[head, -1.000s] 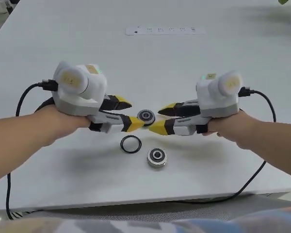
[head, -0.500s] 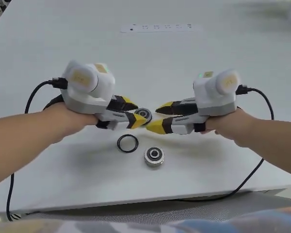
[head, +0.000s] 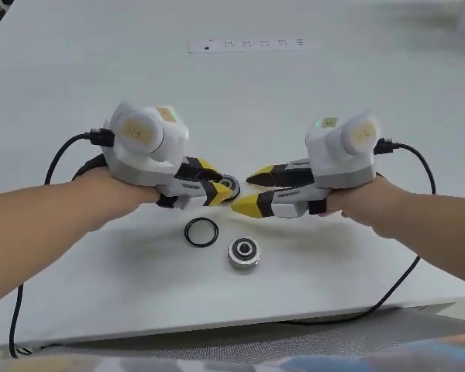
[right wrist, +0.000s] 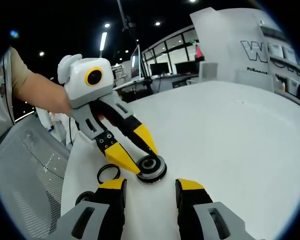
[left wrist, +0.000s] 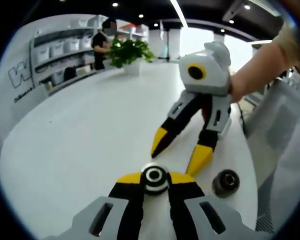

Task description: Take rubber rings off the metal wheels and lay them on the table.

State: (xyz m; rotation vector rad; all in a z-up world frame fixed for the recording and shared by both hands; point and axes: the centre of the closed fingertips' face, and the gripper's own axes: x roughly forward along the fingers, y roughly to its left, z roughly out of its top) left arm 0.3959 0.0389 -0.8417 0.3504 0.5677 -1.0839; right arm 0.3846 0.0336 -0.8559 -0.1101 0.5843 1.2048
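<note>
A small metal wheel (head: 229,186) with a black rubber ring around it sits between the yellow-tipped jaws of my left gripper (head: 221,183), which is shut on it. The same wheel (left wrist: 155,180) fills the jaw gap in the left gripper view. My right gripper (head: 242,194) faces it from the right, open, its tips just short of the wheel (right wrist: 151,168). A loose black rubber ring (head: 201,232) lies flat on the white table (head: 333,85) below the grippers. A second wheel (head: 243,252) stands beside the ring.
A white power strip (head: 252,45) lies far back on the table. Black cables (head: 50,167) trail from both grippers over the front edge. A potted plant (left wrist: 127,50) stands at the table's far end in the left gripper view.
The left gripper's jaws have drawn together on the wheel. The right gripper has stayed open close by. The head camera has shifted slightly.
</note>
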